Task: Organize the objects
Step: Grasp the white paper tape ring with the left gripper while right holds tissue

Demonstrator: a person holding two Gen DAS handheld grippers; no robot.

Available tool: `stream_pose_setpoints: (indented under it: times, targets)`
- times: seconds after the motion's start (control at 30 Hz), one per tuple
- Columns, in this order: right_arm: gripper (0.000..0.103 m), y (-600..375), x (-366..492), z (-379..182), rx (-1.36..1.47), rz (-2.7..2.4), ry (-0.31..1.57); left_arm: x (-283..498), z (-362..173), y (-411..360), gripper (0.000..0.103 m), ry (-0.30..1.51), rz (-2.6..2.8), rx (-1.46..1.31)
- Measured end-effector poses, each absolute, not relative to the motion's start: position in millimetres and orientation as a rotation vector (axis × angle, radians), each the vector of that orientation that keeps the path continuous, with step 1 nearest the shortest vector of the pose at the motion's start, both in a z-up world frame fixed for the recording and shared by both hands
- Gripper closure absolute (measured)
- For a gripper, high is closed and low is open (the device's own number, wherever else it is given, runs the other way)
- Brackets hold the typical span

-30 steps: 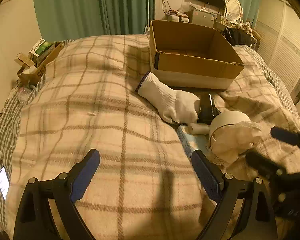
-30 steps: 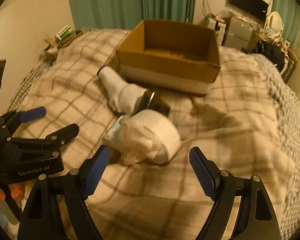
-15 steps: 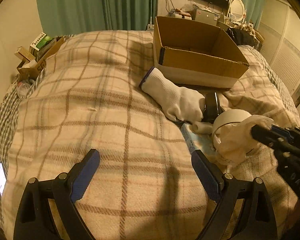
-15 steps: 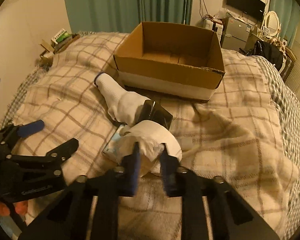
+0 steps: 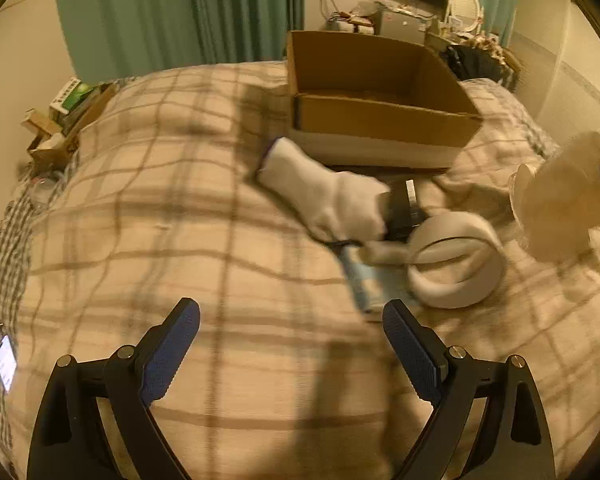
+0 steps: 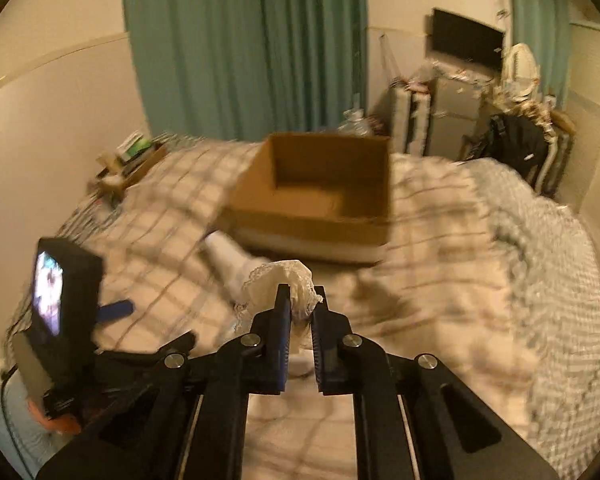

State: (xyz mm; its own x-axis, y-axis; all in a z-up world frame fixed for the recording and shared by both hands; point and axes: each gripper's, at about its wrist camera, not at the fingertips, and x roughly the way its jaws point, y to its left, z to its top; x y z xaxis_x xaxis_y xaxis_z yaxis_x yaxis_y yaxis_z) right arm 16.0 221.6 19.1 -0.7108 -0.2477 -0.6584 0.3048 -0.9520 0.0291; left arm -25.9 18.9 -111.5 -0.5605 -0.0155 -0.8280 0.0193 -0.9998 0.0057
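The right gripper point(image 6: 300, 312) pinched a crumpled white lace-edged cloth point(image 6: 278, 280) between nearly closed jaws and held it in the air above the plaid blanket point(image 6: 440, 280), short of the open cardboard box point(image 6: 316, 200). The left gripper point(image 5: 292, 332) hovered over the blanket with its jaws spread wide and nothing between them. A white sock point(image 5: 324, 200), a dark object point(image 5: 404, 210) and a white roll point(image 5: 456, 260) lay together on the blanket just in front of the box.

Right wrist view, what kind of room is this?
Most likely a bedroom in a home: a bed under a plaid blanket, teal curtains behind it, and a wall-mounted TV above a cluttered dresser.
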Motion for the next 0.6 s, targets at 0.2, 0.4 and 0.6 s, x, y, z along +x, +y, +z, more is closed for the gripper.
stream_pose_setpoints:
  times: [0.2, 0.4, 0.6]
  targets:
    - [0.094, 250.4, -3.0, 11.7, 1.061, -2.773, 0.133, -35.5, -101.3, 54.1, 0.008, -0.032, -2.844, 1.476]
    - [0.094, 263.4, -9.8, -8.7, 1.107, -2.744, 0.073, -58.8, -117.6, 82.5, 0.009, -0.199, -2.864, 1.463]
    - [0.094, 264.4, -14.3, -21.0, 1.137, -2.711, 0.067, -74.5, -132.4, 95.4, 0.057, -0.265, -2.868, 1.542]
